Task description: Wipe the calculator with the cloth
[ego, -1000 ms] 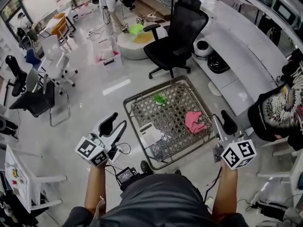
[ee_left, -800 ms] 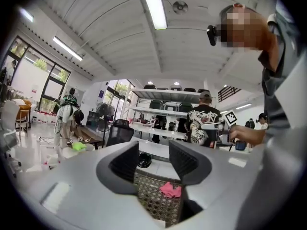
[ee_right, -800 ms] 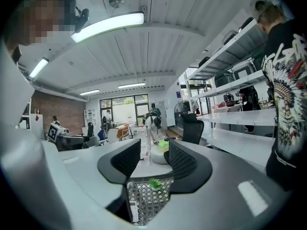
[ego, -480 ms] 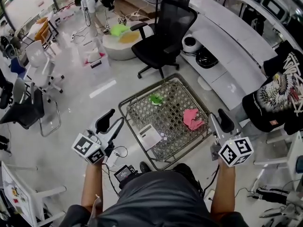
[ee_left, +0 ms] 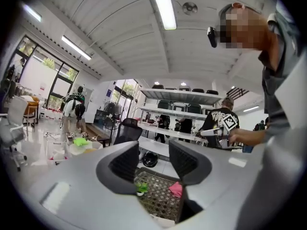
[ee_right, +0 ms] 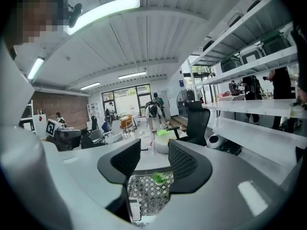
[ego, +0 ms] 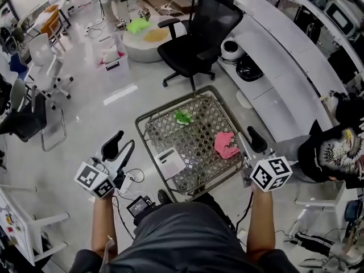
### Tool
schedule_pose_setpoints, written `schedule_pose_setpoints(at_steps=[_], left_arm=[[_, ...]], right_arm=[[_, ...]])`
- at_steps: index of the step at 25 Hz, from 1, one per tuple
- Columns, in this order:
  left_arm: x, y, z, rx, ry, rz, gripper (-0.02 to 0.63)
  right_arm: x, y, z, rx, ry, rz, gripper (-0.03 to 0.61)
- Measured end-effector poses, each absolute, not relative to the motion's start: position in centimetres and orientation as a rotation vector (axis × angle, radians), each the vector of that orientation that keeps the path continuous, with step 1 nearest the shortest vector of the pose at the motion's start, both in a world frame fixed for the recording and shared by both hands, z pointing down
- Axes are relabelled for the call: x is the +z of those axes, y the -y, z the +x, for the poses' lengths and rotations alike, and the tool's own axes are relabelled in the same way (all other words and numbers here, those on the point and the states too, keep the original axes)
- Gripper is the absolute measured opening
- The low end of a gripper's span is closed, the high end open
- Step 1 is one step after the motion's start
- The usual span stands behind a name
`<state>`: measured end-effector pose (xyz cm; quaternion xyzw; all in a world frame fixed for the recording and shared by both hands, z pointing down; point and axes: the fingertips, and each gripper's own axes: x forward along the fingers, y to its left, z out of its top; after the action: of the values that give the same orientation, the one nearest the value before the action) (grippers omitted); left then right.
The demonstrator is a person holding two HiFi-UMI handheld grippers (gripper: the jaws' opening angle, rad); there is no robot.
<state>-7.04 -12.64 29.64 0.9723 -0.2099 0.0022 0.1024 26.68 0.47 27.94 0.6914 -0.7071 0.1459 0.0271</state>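
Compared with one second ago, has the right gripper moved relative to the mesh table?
Yes. The right gripper has come closer to the pink cloth on the mesh table, toward the table's right edge.

Bright, even light comes from ceiling strip lamps (ee_left: 163, 6) and windows (ee_left: 45, 78); the glossy floor (ego: 96, 127) shows glare. Both gripper views bulge and darken at the edges; distant shelves (ee_left: 177, 96) seem slightly soft.

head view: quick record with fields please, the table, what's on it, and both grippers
table: low, lattice top
calculator: white, near-left part of table, untouched
cloth: pink, crumpled, right side, apart from calculator
green thing: far side, kind unclear
left gripper: open, empty, left of table
right gripper: open, empty, at table's right edge
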Motion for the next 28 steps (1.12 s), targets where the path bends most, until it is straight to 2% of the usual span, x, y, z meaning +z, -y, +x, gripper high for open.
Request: schedule_pose_setpoints(at_steps=[11, 21, 28], left_arm=[[30.6, 13.1, -4.4, 0.065, 0.789, 2.788, 0.209], [34.5, 12.9, -3.0, 0.165, 0.884, 2.682, 0.209], [37.6, 12.8, -3.6, 0.227, 0.913, 2.613, 0.209]], right_arm=[[36.8, 5.0, 33.0, 0.656, 2.158, 1.995, 0.164], [51.8, 6.6, 37.5, 0.967, 2.02, 1.866, 0.166], [62.1, 6.2, 37.2, 1.148, 1.904, 1.721, 0.19]])
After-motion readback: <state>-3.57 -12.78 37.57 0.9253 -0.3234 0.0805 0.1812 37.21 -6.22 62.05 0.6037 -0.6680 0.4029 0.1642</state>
